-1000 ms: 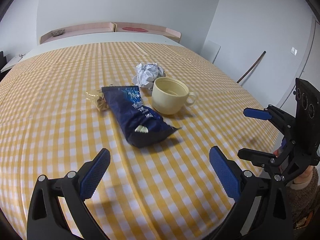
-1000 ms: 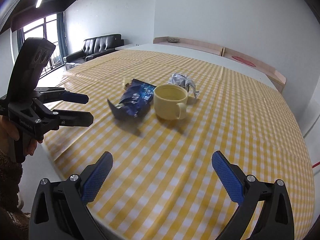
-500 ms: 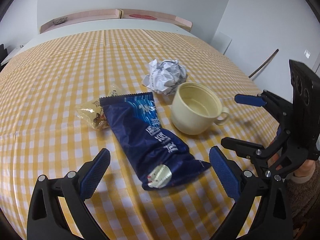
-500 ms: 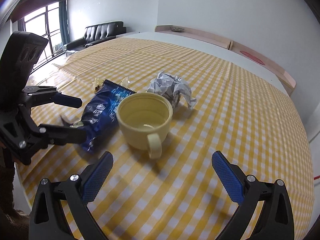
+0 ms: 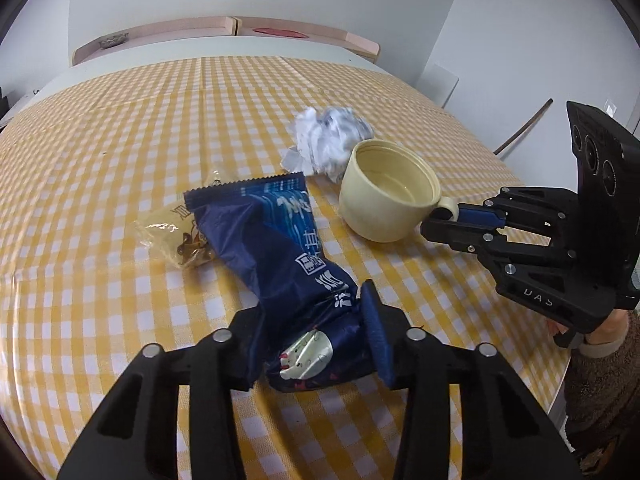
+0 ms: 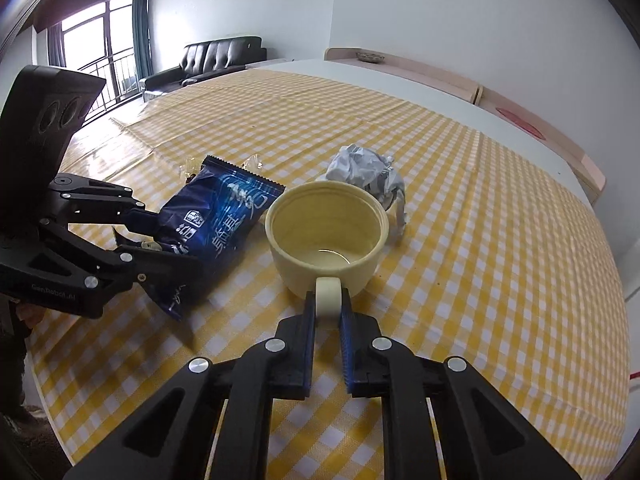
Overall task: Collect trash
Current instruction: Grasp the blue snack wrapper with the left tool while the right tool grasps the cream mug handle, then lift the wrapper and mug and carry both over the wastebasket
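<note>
A dark blue snack bag (image 5: 276,248) lies on the yellow checked tablecloth (image 5: 100,152). My left gripper (image 5: 316,344) is shut on the bag's near end; it also shows in the right wrist view (image 6: 160,236). A cream cup (image 6: 326,236) stands right of the bag (image 6: 218,216). My right gripper (image 6: 327,312) is shut on the cup's handle, and shows in the left wrist view (image 5: 448,220) beside the cup (image 5: 388,194). A crumpled white paper ball (image 5: 328,140) lies behind the cup. A small clear yellowish wrapper (image 5: 176,236) lies partly under the bag.
The paper ball (image 6: 366,170) touches the cup's far side. A pink wooden ledge (image 5: 224,28) runs along the far wall. A black sofa (image 6: 216,56) and a window stand beyond the table's far left. The table edge (image 5: 560,380) is close at right.
Both grippers moved forward and shut: the left closed on the blue bag's near end, the right closed on the cup handle.
</note>
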`<act>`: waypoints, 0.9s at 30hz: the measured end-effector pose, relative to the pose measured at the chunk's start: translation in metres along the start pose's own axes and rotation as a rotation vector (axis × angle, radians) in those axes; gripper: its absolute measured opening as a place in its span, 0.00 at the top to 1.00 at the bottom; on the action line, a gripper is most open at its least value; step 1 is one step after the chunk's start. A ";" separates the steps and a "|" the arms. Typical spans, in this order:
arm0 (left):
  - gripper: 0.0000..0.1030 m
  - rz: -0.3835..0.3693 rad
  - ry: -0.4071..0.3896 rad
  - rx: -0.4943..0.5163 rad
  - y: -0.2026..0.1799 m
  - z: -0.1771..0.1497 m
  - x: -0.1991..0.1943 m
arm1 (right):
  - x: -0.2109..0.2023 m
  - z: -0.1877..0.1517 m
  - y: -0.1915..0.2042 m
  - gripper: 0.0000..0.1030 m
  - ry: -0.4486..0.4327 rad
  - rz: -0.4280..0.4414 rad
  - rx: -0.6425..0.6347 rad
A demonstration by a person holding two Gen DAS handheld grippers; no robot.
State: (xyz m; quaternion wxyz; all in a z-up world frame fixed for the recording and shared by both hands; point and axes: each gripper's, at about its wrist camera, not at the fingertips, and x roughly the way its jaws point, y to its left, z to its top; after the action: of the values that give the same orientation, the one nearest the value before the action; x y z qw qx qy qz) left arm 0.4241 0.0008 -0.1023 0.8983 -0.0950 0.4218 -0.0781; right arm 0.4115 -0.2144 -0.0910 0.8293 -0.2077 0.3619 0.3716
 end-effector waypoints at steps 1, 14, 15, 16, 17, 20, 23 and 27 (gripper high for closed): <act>0.63 -0.005 -0.005 -0.007 0.001 -0.001 -0.002 | -0.001 0.000 -0.001 0.85 -0.002 -0.001 0.004; 0.64 0.015 -0.069 -0.013 -0.010 -0.023 -0.049 | -0.033 -0.011 0.012 0.85 -0.047 -0.016 0.020; 0.64 0.018 -0.071 -0.011 -0.013 -0.024 -0.052 | -0.037 -0.013 0.014 0.85 -0.049 -0.016 0.017; 0.64 0.021 -0.074 -0.007 -0.015 -0.026 -0.055 | -0.041 -0.015 0.017 0.85 -0.056 -0.014 0.018; 0.64 0.024 -0.078 -0.001 -0.019 -0.030 -0.060 | -0.046 -0.017 0.019 0.85 -0.063 -0.014 0.019; 0.64 0.028 -0.084 0.002 -0.025 -0.037 -0.071 | -0.059 -0.022 0.026 0.85 -0.077 -0.016 0.016; 0.64 0.029 -0.097 0.009 -0.032 -0.045 -0.083 | -0.073 -0.025 0.036 0.85 -0.090 -0.020 0.013; 0.64 0.022 -0.115 0.012 -0.041 -0.057 -0.100 | -0.091 -0.035 0.048 0.85 -0.098 -0.031 0.004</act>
State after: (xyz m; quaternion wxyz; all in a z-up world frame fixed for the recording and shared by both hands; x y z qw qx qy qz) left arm 0.3144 -0.0229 -0.0542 0.9225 -0.0892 0.3699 -0.0650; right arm 0.3167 -0.2474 -0.0484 0.8521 -0.1932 0.3185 0.3677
